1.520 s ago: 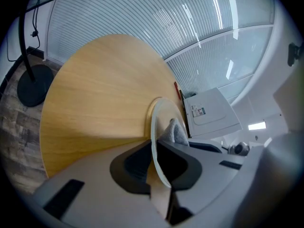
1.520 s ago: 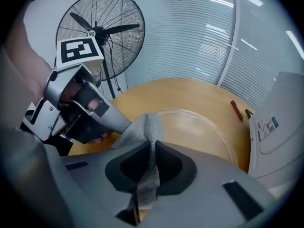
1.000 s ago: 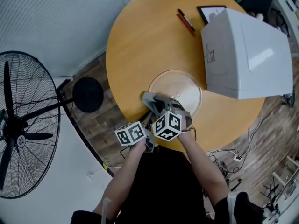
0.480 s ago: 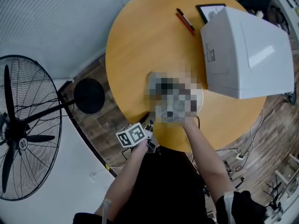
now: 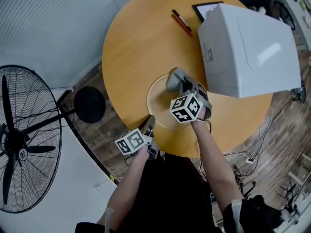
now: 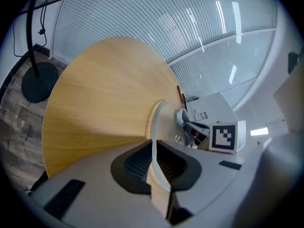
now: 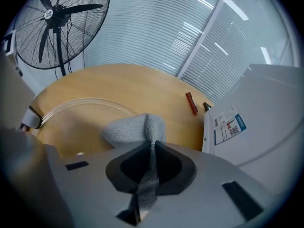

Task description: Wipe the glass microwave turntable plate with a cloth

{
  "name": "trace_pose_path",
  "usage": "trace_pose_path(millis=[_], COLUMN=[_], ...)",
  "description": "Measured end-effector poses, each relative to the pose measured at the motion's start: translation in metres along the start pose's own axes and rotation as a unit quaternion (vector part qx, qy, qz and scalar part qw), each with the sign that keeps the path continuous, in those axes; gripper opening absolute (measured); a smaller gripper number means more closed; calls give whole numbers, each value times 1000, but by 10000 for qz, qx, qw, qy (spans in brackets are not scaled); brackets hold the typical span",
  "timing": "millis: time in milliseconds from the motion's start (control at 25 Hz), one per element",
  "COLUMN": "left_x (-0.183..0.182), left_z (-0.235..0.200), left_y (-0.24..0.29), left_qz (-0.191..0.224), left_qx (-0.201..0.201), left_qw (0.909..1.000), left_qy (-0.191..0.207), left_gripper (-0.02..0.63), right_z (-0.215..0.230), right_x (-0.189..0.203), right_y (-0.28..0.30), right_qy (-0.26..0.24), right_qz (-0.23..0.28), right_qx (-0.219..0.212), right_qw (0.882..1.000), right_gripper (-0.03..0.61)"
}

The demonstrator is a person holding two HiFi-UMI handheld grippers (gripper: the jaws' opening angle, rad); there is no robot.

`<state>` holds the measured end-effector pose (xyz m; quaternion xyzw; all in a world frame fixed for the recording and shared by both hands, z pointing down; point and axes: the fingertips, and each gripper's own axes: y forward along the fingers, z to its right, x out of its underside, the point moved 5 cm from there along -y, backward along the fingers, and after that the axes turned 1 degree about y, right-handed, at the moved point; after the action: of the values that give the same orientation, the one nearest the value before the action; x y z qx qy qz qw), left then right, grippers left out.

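Note:
The clear glass turntable plate (image 5: 163, 106) lies on the round wooden table (image 5: 131, 47), near its front edge. My left gripper (image 5: 148, 126) is shut on the plate's near rim, and in the left gripper view the rim (image 6: 153, 148) runs straight between the two pads. My right gripper (image 5: 182, 87) is shut on a grey cloth (image 5: 176, 79). The cloth rests over the plate's far right part, close to the microwave. In the right gripper view the cloth (image 7: 135, 129) bunches out ahead of the jaws, with the plate's rim (image 7: 85, 101) to its left.
A white microwave (image 5: 248, 47) takes up the table's right side, next to the cloth. Two pens (image 5: 181, 22) and a dark tablet (image 5: 204, 8) lie at the back. A standing fan (image 5: 24, 140) and its round base (image 5: 89, 104) are on the floor at the left.
My right gripper has carried the cloth from the plate's near left edge across to its far right part, towards the microwave. The left gripper has kept still on the rim.

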<state>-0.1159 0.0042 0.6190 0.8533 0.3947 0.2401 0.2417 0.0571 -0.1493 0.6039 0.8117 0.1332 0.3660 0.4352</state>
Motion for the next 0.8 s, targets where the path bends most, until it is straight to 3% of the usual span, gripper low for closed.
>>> trace_pose_path(millis=[280, 440, 640, 800], left_x=[0, 0, 0, 0], left_z=[0, 0, 0, 1], left_y=[1, 0, 1, 2], left_qz=[57, 87, 128, 141], left_qx=[-33, -43, -67, -86], left_qw=[10000, 9999, 9999, 9999], left_qy=[40, 31, 8, 28], left_gripper=[25, 25, 25, 25], right_z=[11, 8, -1, -14], right_x=[45, 68, 89, 102], right_y=[-21, -37, -53, -65], right_qy=[87, 72, 152, 423], right_qz=[-234, -302, -399, -544], right_qx=[111, -37, -497, -1226], right_qw=[9996, 9995, 9978, 9901], right_gripper=[25, 23, 25, 29])
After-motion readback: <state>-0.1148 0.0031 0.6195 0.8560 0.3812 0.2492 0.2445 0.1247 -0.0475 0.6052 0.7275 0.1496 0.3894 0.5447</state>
